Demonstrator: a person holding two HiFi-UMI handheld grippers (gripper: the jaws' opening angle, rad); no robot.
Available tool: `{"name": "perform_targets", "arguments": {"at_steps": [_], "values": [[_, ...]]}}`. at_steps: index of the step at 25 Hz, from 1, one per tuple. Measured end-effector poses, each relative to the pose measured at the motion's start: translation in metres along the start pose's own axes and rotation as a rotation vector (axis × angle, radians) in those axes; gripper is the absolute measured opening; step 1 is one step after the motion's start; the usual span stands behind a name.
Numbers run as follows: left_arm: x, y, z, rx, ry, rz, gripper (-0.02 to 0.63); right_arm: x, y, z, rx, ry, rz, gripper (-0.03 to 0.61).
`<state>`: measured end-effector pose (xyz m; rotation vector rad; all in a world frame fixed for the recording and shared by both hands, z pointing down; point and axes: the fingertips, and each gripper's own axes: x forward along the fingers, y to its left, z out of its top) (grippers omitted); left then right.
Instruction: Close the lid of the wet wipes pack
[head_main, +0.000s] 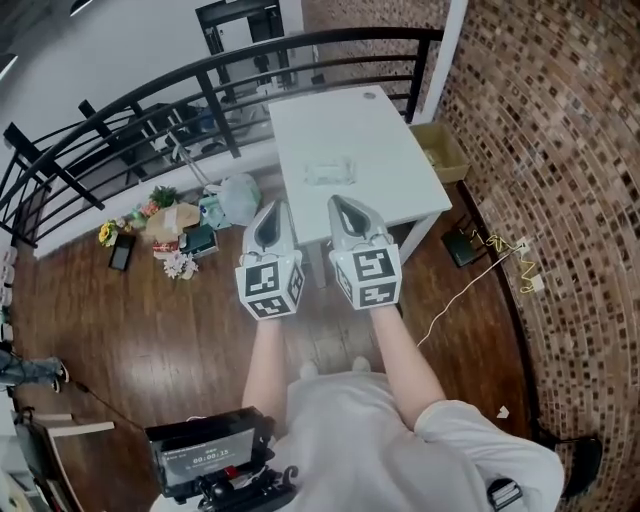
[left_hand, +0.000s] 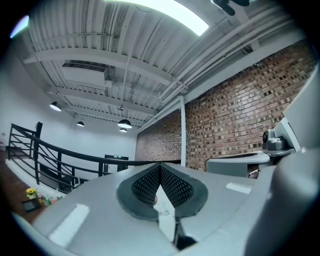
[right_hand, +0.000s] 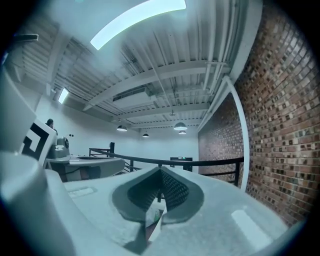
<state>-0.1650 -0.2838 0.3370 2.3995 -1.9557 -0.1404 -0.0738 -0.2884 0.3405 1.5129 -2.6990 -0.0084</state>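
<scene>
The wet wipes pack (head_main: 330, 172), a pale see-through packet, lies near the middle of the white table (head_main: 390, 150) in the head view; whether its lid is up cannot be made out. Both grippers hover side by side short of the table's near edge, well away from the pack. My left gripper (head_main: 278, 207) has its jaws meeting at the tips with nothing between them, and so does my right gripper (head_main: 335, 202). In the left gripper view the left gripper (left_hand: 160, 166) points up at the room, its pads touching. The right gripper (right_hand: 160, 171) looks the same in its own view.
A curved black railing (head_main: 150, 95) runs behind the table and a brick wall (head_main: 560, 150) stands to the right. A cardboard box (head_main: 441, 150) sits beside the table. Bags and flowers (head_main: 170, 230) clutter the wooden floor at left; a cable (head_main: 470, 280) trails at right.
</scene>
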Motion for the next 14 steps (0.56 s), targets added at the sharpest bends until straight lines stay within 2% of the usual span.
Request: {"name": "perform_targets", "arguments": {"at_steps": [9,14], "values": [[-0.019,0.051,0.007,-0.018,-0.019,0.041,0.015,0.021,0.044,0.005,-0.040,0.002,0.026,-0.010],[-0.023,0.073,0.001,-0.021,-0.009,0.044,0.015,0.034,0.061,-0.001,-0.065,0.019,0.009,-0.011]]}}
